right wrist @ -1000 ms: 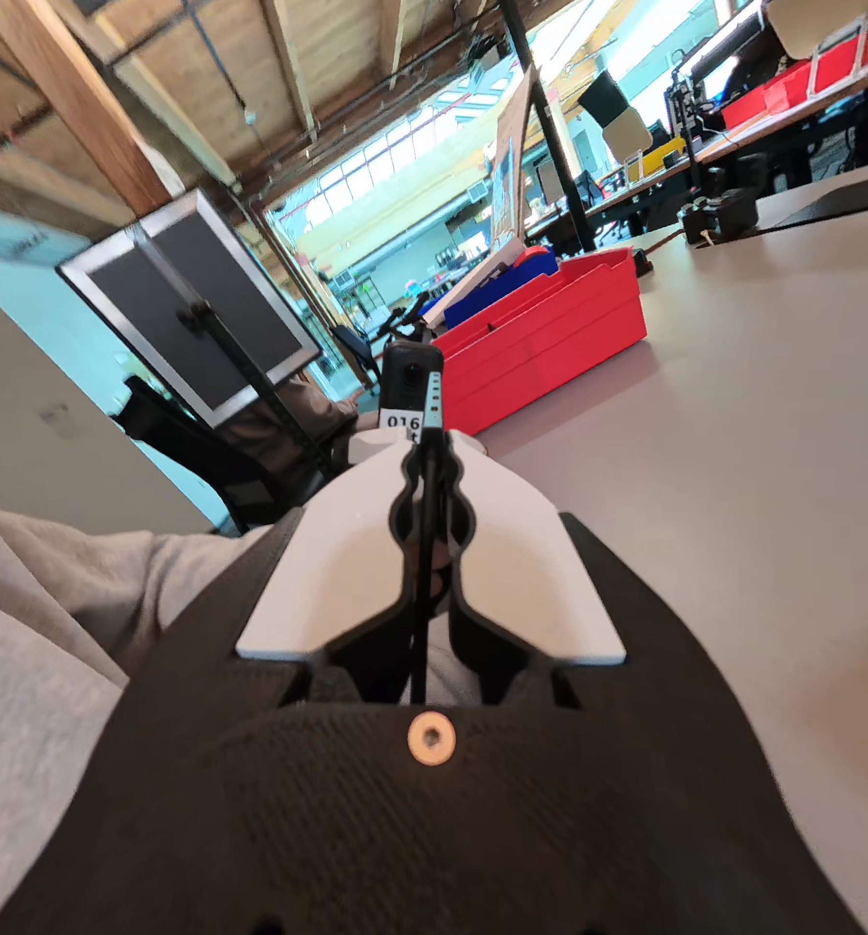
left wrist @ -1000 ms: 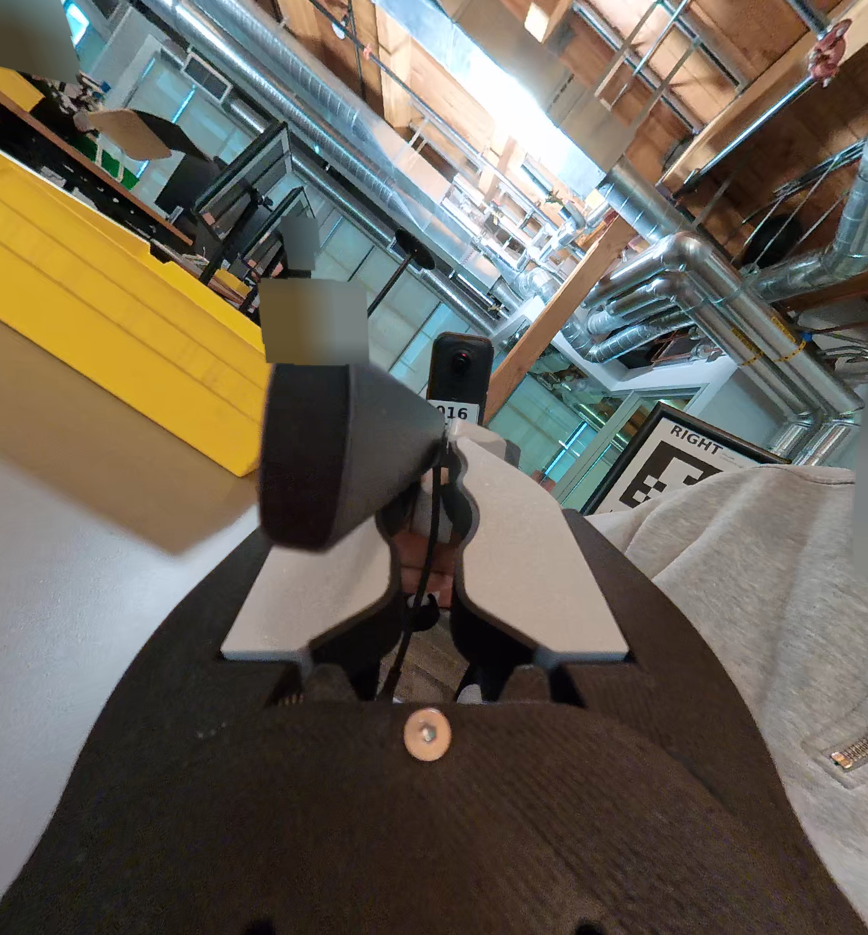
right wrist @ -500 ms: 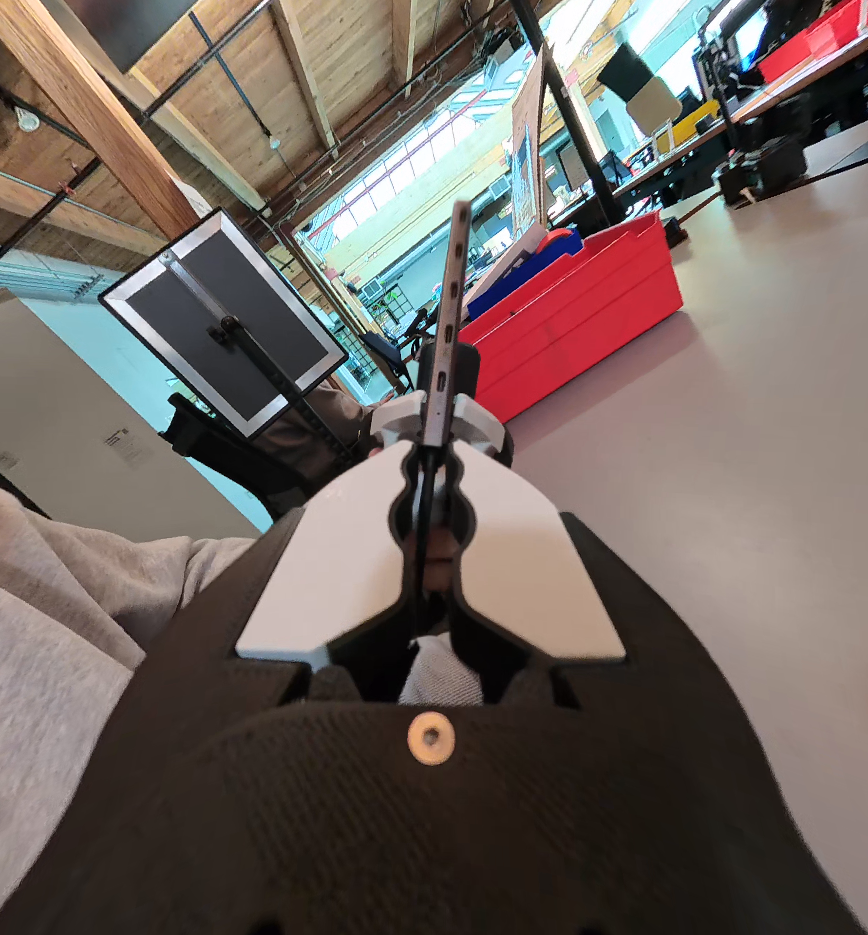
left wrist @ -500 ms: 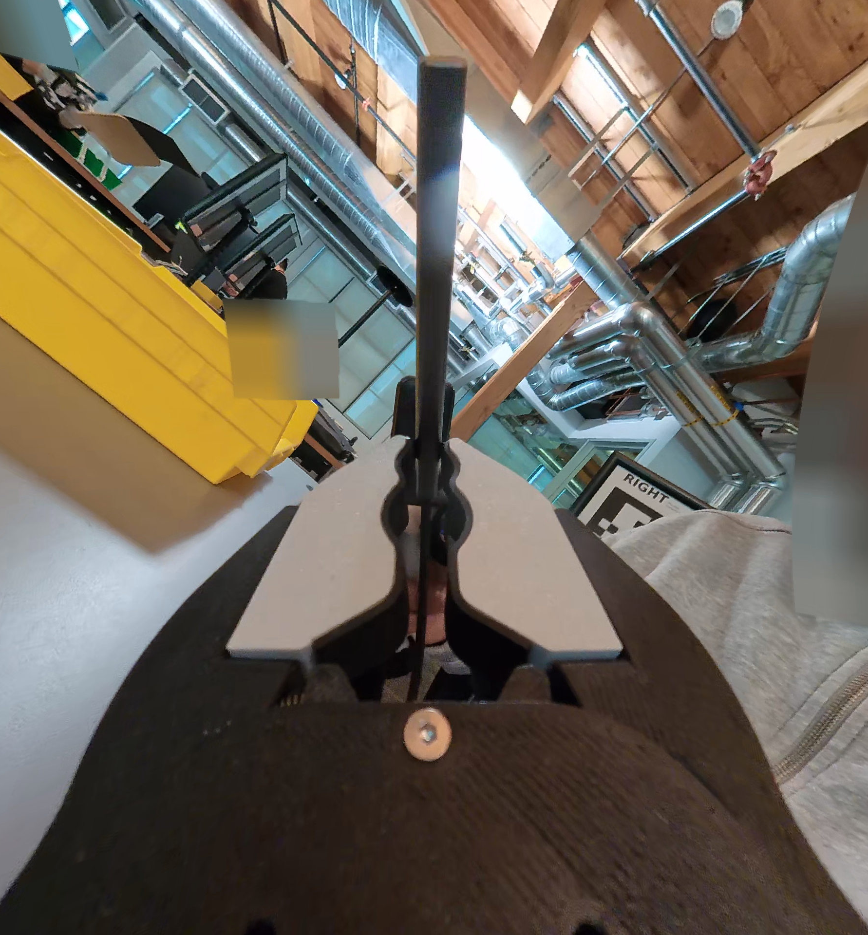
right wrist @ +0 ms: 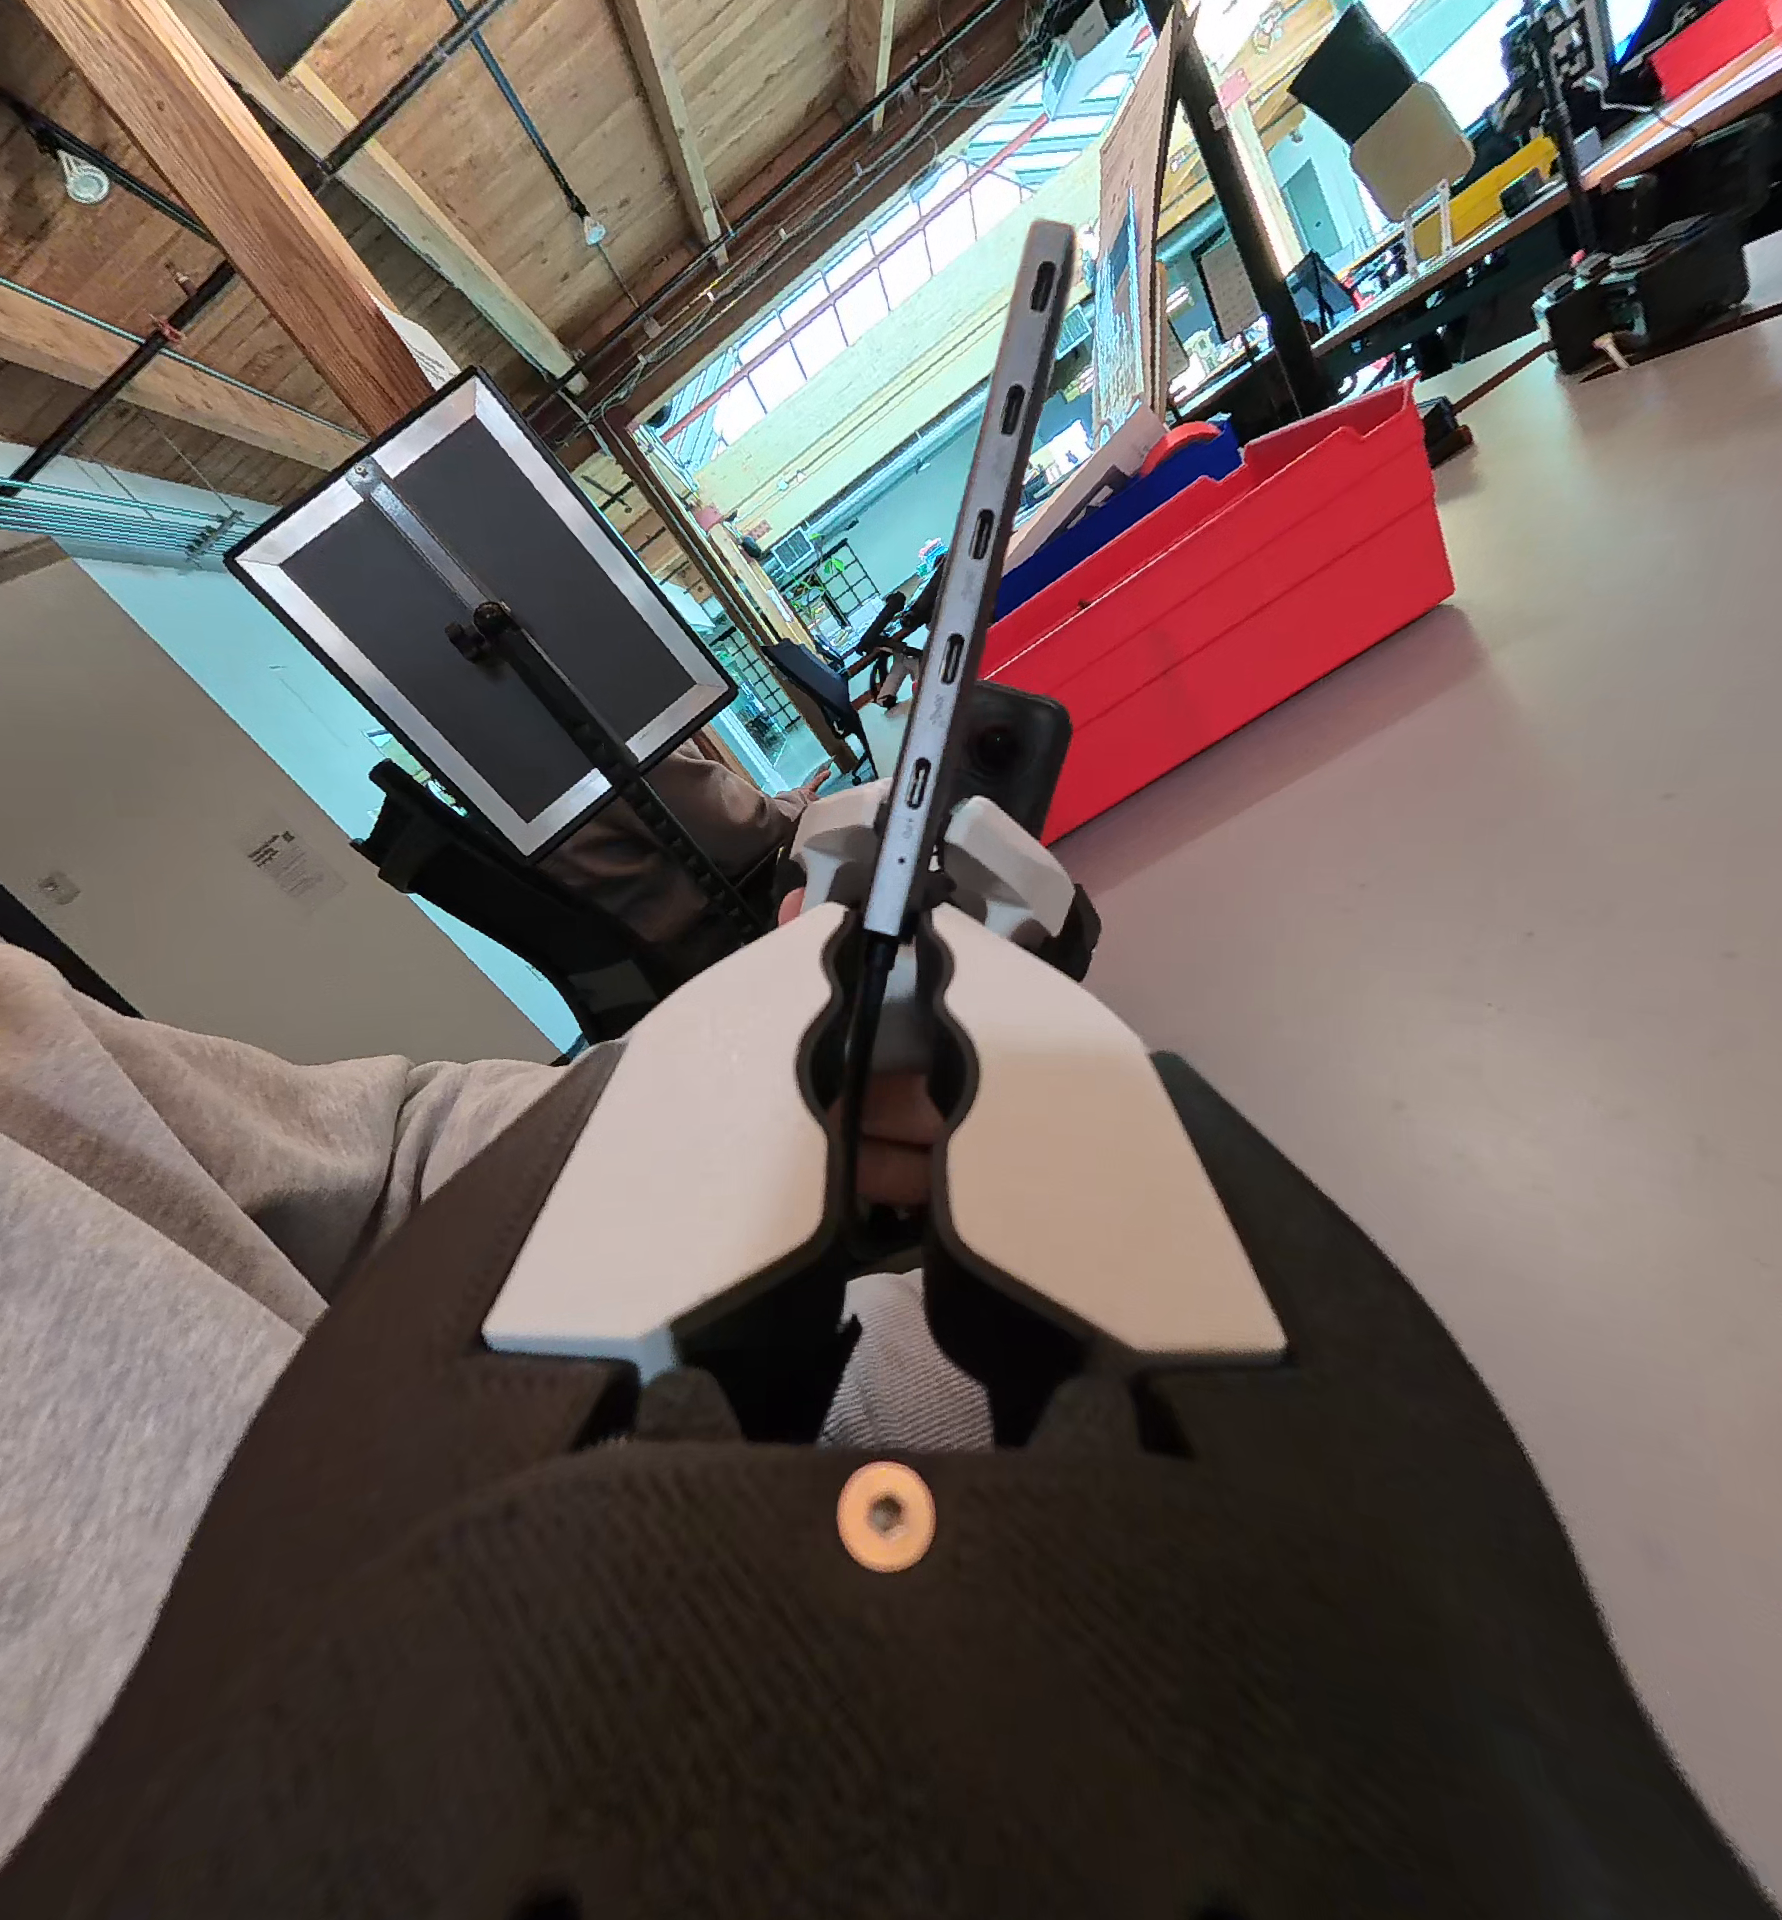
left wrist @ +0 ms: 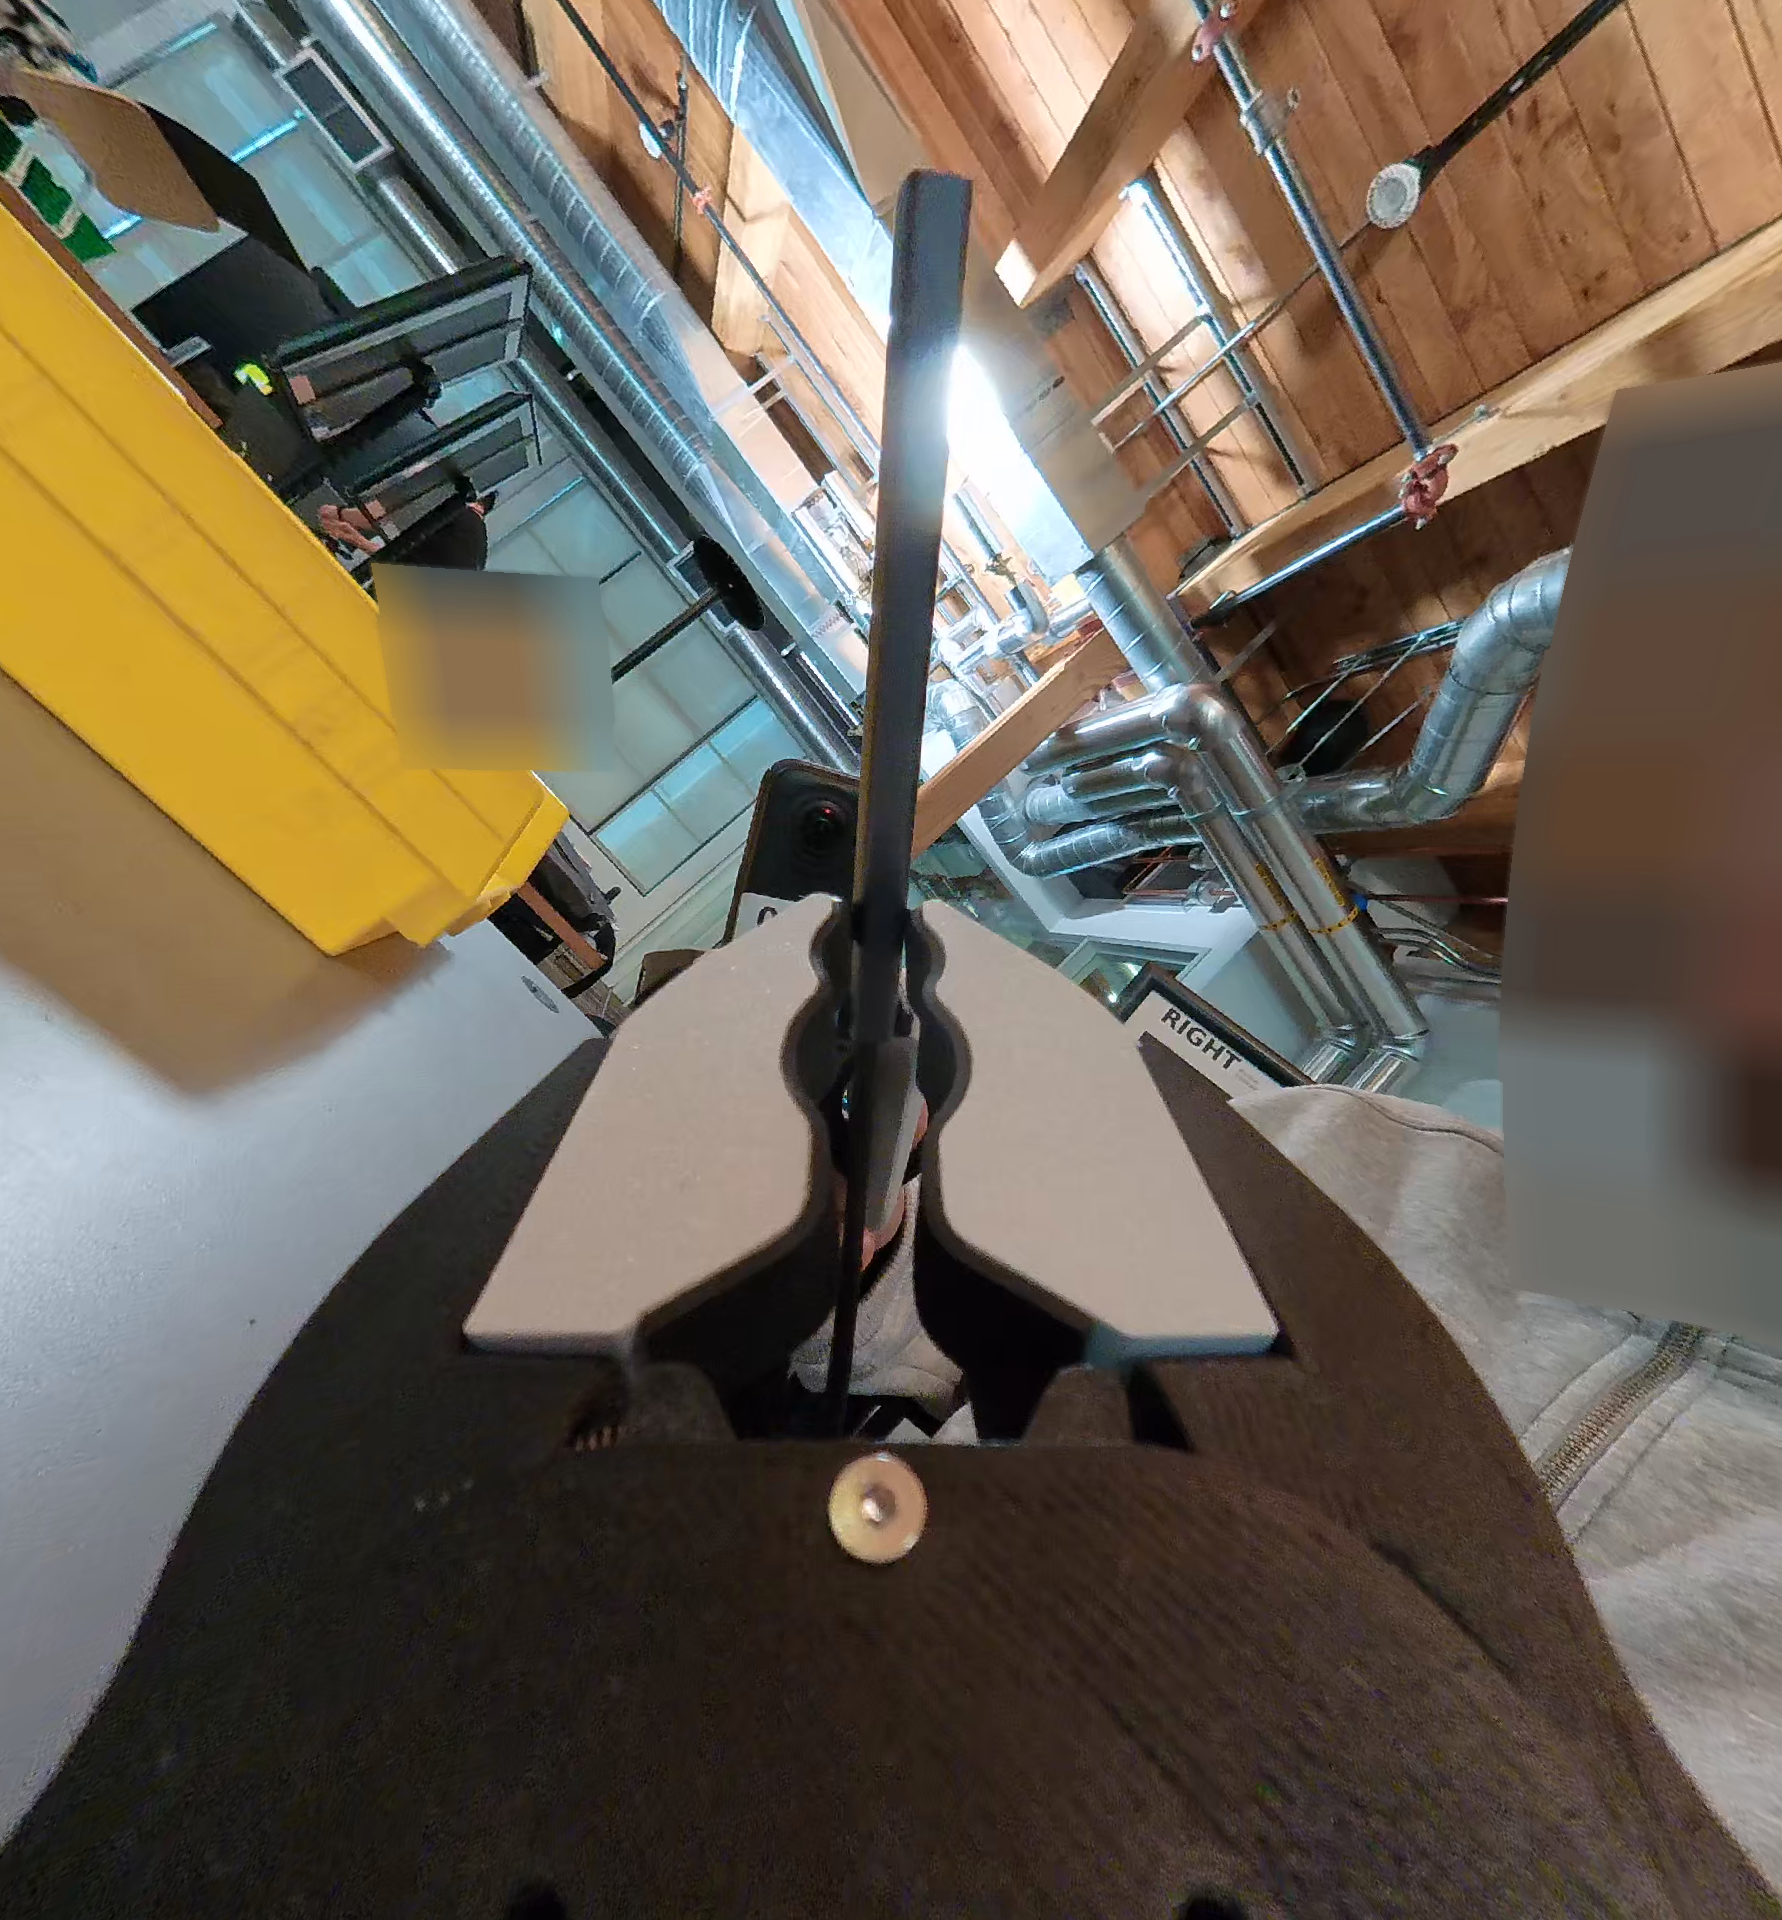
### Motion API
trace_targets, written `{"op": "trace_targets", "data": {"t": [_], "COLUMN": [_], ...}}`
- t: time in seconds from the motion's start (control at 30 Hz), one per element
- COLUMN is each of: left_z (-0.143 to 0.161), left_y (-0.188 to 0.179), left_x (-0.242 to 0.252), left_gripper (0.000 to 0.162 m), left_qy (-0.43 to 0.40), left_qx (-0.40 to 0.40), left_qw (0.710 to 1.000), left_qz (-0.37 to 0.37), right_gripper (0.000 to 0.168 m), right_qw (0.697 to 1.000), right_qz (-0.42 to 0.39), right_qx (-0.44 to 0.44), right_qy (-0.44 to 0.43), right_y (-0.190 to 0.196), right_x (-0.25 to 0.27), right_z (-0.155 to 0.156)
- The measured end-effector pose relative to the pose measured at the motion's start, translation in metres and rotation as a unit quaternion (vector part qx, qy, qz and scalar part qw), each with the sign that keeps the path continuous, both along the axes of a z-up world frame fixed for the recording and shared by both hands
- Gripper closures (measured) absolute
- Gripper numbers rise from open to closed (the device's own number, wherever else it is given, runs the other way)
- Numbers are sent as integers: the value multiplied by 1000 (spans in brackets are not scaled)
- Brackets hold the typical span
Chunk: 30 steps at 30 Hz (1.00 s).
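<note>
Since a second ago, a long flat hub [right wrist: 980,551] has swung up on end. It now stands tall between your two claws. Your left claw [left wrist: 879,997] is shut tight on the hub's dark thin edge [left wrist: 908,540]. Your right claw [right wrist: 882,977] is pinched on the hub's near end, where its black cord [right wrist: 856,1049] comes out. The hub's long side points far away and up, right in line with both claws, and both are just as near to it. A yellow bin [left wrist: 170,582] sits far left on the table [right wrist: 1489,1039]. A red bin [right wrist: 1240,613] sits far right.
</note>
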State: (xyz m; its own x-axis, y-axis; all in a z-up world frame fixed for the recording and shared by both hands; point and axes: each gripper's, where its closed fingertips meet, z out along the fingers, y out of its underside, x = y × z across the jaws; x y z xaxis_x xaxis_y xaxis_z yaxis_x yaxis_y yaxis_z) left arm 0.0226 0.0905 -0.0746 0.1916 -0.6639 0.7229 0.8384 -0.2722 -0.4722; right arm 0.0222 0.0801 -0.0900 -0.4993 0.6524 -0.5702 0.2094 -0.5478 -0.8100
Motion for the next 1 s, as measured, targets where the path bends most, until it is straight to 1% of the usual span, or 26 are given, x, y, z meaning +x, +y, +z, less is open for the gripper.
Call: {"op": "trace_targets", "data": {"t": [0.1, 0.2, 0.33, 0.5, 0.6, 0.7, 0.77, 0.87, 0.93, 1.0], "left_z": [0, 3, 7, 7, 7, 8, 9, 9, 7, 5], "left_y": [0, -2, -4, -5, -6, -7, -8, -11, -16, -20], "left_x": [1, 1, -8, -24, -31, -33, -33, -37, -39, -39], "left_gripper": [155, 154, 154, 154, 154, 154, 154, 154, 154, 154], "left_qy": [13, 21, -2, 2, 4, 7, 18, 45, 63, 76], "left_qx": [-1, 3, 4, -1, -6, -6, -7, -10, -14, -21], "left_qw": [1000, 1000, 1000, 999, 999, 999, 998, 997, 995, 994], "left_qz": [2, 2, 5, 34, 46, 53, 56, 67, 74, 79], "right_gripper": [158, 157, 146, 139, 138, 140, 144, 145, 145, 145], "right_qw": [1000, 1000, 999, 1000, 1000, 998, 996, 991, 985, 978], "right_qz": [4, 24, 33, 18, 4, -28, -61, -105, -117, -107], "right_qx": [-2, -16, -19, -1, 17, 47, 56, 60, 89, 132], "right_qy": [0, -5, -12, -11, -8, 3, 20, 66, 91, 116], "right_y": [-1, -4, -8, -3, 3, 15, 25, 32, 28, 16], "right_x": [1, 2, 2, 0, 0, -1, 0, 3, 0, -7], "right_z": [1, 2, 0, -1, -1, 2, 10, 36, 55, 74]}}
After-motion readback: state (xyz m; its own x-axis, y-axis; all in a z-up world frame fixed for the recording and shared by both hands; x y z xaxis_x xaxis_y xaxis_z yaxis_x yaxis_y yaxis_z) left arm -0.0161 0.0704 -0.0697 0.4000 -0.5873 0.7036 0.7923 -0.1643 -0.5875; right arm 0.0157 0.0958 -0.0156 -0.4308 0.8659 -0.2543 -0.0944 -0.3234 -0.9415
